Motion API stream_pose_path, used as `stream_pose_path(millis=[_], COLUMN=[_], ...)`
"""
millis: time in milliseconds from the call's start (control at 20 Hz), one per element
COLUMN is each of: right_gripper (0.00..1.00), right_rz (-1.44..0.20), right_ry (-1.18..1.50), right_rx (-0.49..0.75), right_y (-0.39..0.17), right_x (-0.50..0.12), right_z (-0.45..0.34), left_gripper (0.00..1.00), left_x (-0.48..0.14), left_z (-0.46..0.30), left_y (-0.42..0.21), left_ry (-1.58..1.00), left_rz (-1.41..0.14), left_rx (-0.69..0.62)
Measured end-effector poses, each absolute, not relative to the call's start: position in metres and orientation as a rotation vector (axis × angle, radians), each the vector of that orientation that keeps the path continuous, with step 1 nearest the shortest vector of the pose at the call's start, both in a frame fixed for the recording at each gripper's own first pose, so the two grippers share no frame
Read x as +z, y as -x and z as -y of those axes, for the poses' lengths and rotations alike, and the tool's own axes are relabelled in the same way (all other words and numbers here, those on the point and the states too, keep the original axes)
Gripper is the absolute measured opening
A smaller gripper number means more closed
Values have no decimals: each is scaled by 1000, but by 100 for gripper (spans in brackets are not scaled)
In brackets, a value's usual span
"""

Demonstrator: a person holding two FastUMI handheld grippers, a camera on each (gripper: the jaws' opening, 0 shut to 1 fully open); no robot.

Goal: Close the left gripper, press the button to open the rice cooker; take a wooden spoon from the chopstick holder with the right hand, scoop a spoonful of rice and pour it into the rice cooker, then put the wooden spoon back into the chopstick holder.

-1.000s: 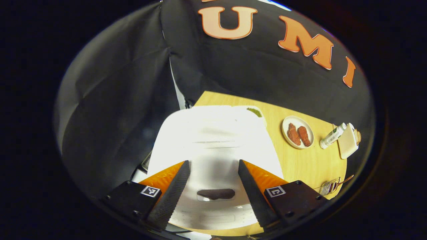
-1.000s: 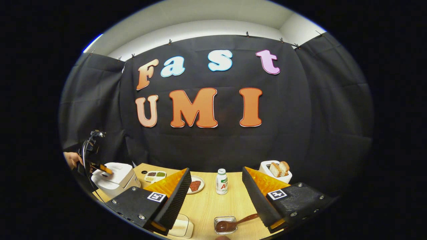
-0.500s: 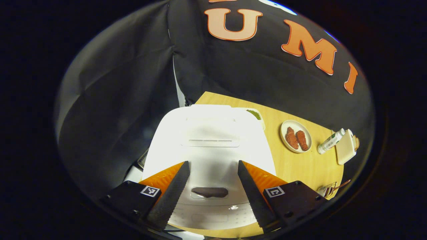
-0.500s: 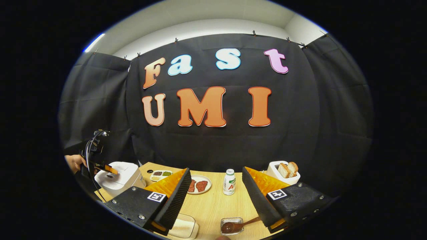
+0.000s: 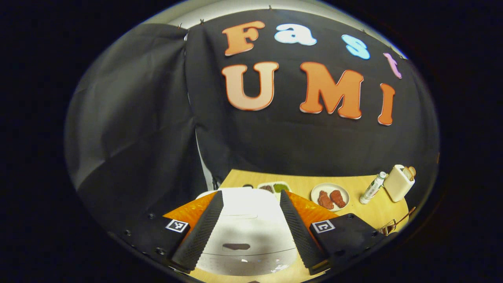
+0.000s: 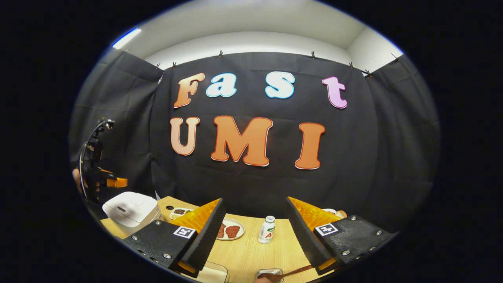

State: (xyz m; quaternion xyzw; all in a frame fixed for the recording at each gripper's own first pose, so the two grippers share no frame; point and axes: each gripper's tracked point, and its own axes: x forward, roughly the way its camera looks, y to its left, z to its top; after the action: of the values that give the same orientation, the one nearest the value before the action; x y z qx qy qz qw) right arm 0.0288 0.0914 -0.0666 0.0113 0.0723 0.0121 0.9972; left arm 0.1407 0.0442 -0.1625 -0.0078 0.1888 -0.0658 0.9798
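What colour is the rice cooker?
White; the rice cooker shows best in the left gripper view.

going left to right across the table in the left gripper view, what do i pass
white rice cooker → divided condiment dish → round plate with two brown meat pieces → small white bottle → cream toaster holding bread

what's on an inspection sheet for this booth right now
surface: wooden table, bare between items
job's things: white rice cooker at the left end, lid down; spoon in a clear holder at the near edge
clutter: plate of meat, bottle, toaster, sectioned dish
grippers: left gripper above the cooker, jaws apart; right gripper over the table, jaws apart, empty
cables: black cable looping off the left gripper
surroundings: black cloth wall, white ceiling
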Motion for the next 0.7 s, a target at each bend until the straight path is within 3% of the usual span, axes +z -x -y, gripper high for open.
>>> stream_pose_path(millis=[250, 500, 700], right_gripper=[95, 95, 95], right_rz=[-82, -5, -36], right_ry=[-40, -48, -34], right_rx=[58, 61, 91], right_y=[-36, -37, -28], right_x=[-38, -20, -35], right_z=[-117, -135, -156], left_gripper=[98, 98, 98], left_x=[-73, -50, -55], left_z=[-23, -6, 3], left_y=[-117, -92, -73], left_ry=[46, 34, 2], left_rz=[-144, -48, -24], left_rx=[-207, -254, -272])
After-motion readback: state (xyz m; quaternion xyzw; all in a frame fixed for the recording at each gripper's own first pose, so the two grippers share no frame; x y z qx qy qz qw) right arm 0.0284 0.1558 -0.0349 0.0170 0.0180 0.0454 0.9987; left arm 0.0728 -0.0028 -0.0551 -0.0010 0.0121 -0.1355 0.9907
